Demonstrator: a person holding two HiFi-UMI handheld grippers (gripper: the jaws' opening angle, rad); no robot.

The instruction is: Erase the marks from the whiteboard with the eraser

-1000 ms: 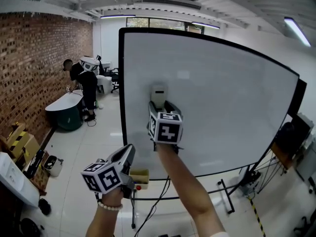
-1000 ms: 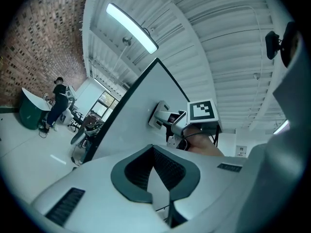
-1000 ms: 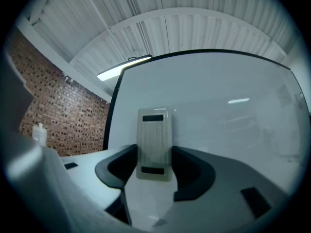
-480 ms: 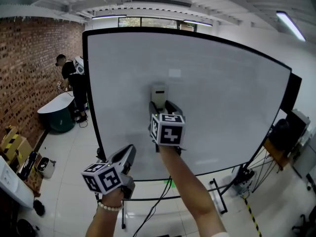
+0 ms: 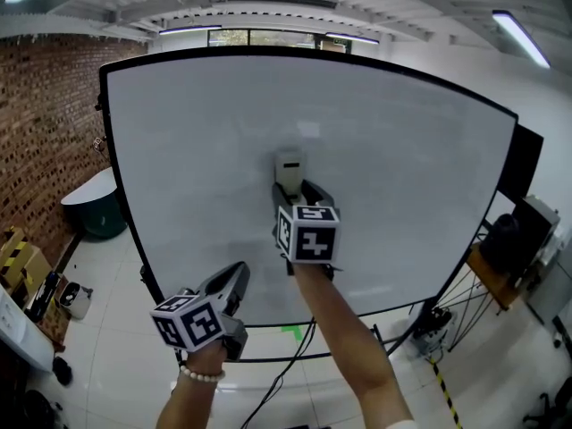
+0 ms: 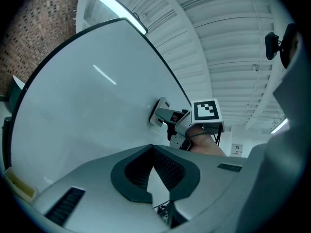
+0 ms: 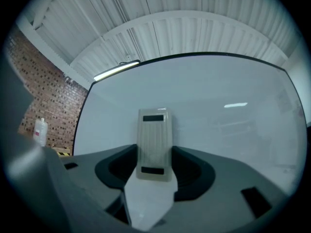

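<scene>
- The eraser (image 5: 288, 168), a pale oblong block, stands with its long axis upright near the middle of the whiteboard (image 5: 402, 141), one short end pointing to the ceiling and the other down into the jaws.
- The right gripper (image 5: 291, 191) has its jaws closed on the lower half of the eraser, one dark pad against each long side, as the right gripper view shows.
- Seen from the left gripper view, the eraser (image 6: 158, 112) appears to lie with its flat face against the board, though the contact line is too small to confirm.
- The left gripper (image 5: 234, 277) hangs lower and to the left, near the board's bottom edge; its jaws meet at the tips with nothing between them.
- The board's white surface fills most of the head view inside a black frame; a brick wall (image 5: 36, 141) runs along the left of the room.
</scene>
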